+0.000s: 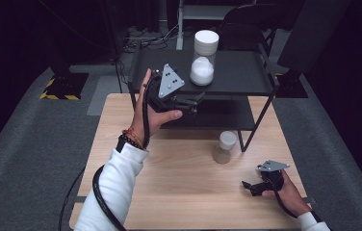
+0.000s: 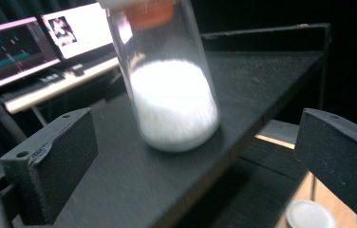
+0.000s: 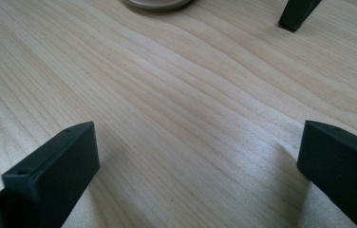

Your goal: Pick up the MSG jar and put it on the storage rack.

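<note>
A tall clear jar [image 1: 203, 57] with a white lid and white powder in its lower part stands upright on the black shelf [image 1: 237, 72]. My left gripper [image 1: 194, 102] is raised just left of and below the jar, open, its jaws wide apart. In the left gripper view the tall jar [image 2: 172, 95] stands a little beyond the open jaws with nothing between them. A small clear jar [image 1: 225, 147] with a white lid stands on the wooden table [image 1: 179, 183]. My right gripper [image 1: 247, 186] rests low on the table at the right, open and empty.
The black shelf stands on thin black legs [image 1: 256, 122] over the table's far edge; one leg's foot [image 3: 297, 14] shows ahead of the right gripper. Monitors [image 2: 39, 42] glow behind the shelf. A chair [image 1: 246, 24] stands beyond it.
</note>
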Available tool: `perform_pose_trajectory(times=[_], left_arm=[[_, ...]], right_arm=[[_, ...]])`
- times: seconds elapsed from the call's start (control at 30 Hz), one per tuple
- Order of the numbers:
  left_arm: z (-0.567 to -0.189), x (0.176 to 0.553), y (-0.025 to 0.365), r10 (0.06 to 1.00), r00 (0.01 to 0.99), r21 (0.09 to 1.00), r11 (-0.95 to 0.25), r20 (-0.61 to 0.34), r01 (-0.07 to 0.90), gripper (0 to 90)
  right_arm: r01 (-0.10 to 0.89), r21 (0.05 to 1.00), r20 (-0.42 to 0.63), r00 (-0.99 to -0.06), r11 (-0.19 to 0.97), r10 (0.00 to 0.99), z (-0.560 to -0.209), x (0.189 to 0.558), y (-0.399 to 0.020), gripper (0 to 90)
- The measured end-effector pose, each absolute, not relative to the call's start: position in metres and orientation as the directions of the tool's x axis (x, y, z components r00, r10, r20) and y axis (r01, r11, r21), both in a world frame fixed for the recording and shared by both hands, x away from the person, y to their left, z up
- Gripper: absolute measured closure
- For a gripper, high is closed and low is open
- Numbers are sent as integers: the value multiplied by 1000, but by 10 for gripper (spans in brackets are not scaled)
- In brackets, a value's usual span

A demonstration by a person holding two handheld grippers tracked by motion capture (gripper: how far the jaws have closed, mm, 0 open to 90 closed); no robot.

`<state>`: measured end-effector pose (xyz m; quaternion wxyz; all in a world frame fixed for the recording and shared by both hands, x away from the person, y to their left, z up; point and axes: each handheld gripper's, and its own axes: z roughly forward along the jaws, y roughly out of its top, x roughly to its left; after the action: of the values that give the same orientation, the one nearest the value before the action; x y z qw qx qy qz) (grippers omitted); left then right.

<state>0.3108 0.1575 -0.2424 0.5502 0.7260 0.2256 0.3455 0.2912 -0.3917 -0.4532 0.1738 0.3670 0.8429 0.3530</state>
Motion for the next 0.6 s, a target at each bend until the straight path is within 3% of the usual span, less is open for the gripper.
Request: perform_pose_trajectory(times=[0.27, 0.6], left_arm=[[-269, 307, 166, 715, 660, 955, -296, 230, -12, 8], [-280, 295, 172, 714, 648, 954, -294, 264, -65, 10]], right_arm=[[496, 723, -34, -670, 482, 741, -453, 291, -392, 0], [497, 723, -34, -668, 480, 743, -453, 291, -391, 0]])
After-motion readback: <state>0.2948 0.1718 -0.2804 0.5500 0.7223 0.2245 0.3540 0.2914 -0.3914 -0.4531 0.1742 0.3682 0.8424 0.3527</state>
